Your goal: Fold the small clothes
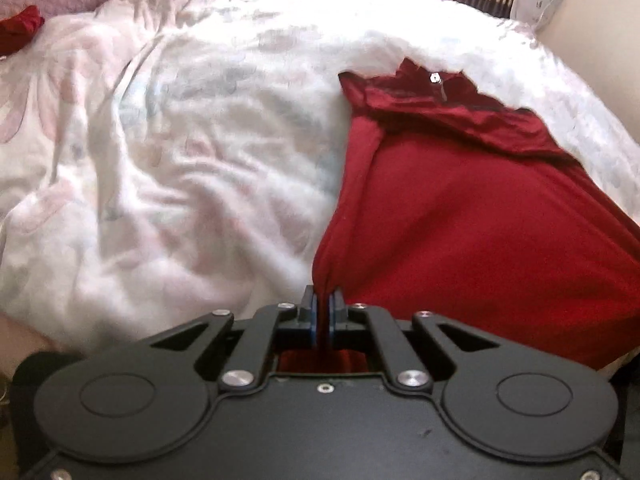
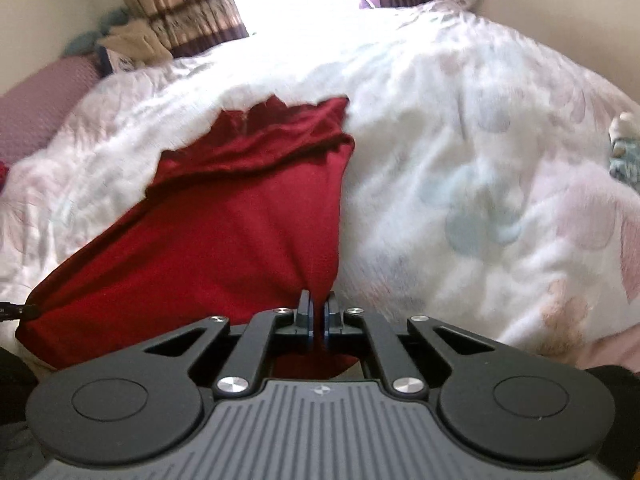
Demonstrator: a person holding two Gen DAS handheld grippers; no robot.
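**Both corners pinched on the bed**

Left hand-held gripper [image 1: 323,300] clamps the red garment's [image 1: 472,216] near left corner; right hand-held gripper [image 2: 318,304] clamps its near right corner. The garment lies stretched across the bed's floral duvet [image 1: 192,168], zip end far from both.

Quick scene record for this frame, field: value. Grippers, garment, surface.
left gripper: shut on near left corner of red garment
right gripper: shut on near right corner of red garment
red garment: spread out, far end crumpled, small metal fastener there
surface: white floral duvet, rumpled
other: second red item at far left
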